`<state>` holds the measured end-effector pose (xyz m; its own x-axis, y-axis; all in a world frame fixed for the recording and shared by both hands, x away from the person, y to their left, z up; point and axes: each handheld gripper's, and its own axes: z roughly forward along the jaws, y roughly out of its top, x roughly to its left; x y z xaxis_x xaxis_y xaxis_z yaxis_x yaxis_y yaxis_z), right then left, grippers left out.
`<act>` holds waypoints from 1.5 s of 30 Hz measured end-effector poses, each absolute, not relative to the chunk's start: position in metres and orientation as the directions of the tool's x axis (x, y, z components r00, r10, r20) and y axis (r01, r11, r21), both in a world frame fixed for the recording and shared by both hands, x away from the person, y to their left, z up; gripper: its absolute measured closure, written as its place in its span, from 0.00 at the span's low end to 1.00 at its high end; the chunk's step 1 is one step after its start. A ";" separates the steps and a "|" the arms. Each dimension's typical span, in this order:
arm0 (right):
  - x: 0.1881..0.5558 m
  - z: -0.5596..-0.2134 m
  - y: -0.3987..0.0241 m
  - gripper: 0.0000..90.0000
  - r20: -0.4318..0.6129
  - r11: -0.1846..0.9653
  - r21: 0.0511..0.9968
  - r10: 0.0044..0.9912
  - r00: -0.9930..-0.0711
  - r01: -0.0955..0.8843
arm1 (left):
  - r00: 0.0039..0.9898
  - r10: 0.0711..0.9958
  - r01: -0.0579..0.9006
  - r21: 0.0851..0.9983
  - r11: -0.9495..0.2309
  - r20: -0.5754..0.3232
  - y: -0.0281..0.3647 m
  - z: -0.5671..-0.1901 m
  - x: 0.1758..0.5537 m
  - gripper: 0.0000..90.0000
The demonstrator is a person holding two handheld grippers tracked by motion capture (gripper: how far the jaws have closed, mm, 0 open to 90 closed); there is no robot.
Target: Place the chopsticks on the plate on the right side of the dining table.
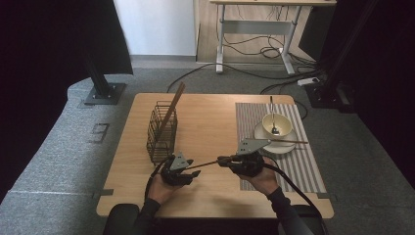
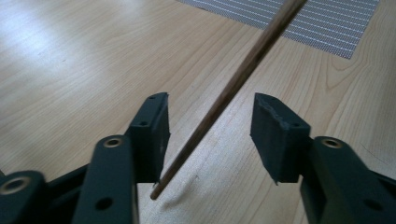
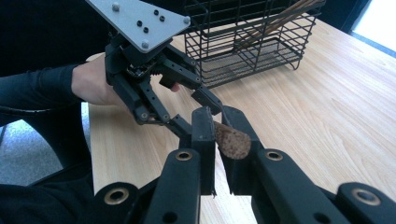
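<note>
A brown wooden chopstick (image 1: 208, 164) hangs level above the table between my two grippers. My right gripper (image 1: 222, 160) is shut on its thick end (image 3: 232, 140). The thin end (image 2: 224, 98) lies between the jaws of my left gripper (image 2: 208, 105), closer to the left pad (image 2: 152, 133), and neither pad presses on it. In the right gripper view the left gripper (image 3: 196, 112) faces mine, with a hand behind it. In the high view the left gripper (image 1: 193, 171) is near the table's front.
A black wire basket (image 1: 161, 129) with chopsticks (image 1: 173, 105) leaning in it stands at the left. On the striped placemat (image 1: 303, 166) at the right sits a plate (image 1: 281, 146) with a cream bowl (image 1: 276, 125), a spoon and another chopstick (image 1: 288, 141).
</note>
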<state>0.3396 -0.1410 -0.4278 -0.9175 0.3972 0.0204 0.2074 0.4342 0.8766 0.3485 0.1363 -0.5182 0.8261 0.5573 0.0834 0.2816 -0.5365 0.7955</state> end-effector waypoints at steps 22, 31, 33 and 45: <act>0.344 -0.426 -0.144 0.88 0.057 0.411 0.882 0.395 -0.917 0.232 | 0.876 0.457 0.170 0.787 -0.594 0.156 0.133 -0.517 0.342 0.87; 0.353 -0.431 -0.146 0.61 0.051 0.399 0.877 0.475 -0.879 0.267 | 0.919 0.377 0.150 0.780 -0.608 0.117 0.127 -0.513 0.339 0.94; 0.354 -0.431 -0.146 0.53 0.064 0.384 0.880 0.485 -0.872 0.278 | 0.921 0.372 0.153 0.776 -0.612 0.112 0.126 -0.514 0.339 0.94; 0.354 -0.425 -0.148 0.26 0.034 0.315 0.910 0.594 -0.804 0.271 | 0.942 0.324 0.156 0.746 -0.647 0.085 0.118 -0.517 0.339 0.94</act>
<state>0.3542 -0.1484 -0.4247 -0.8036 0.5942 0.0339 0.2710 0.3146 0.9097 0.3386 0.1178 -0.5174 0.9422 0.3242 0.0847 0.1556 -0.6471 0.7464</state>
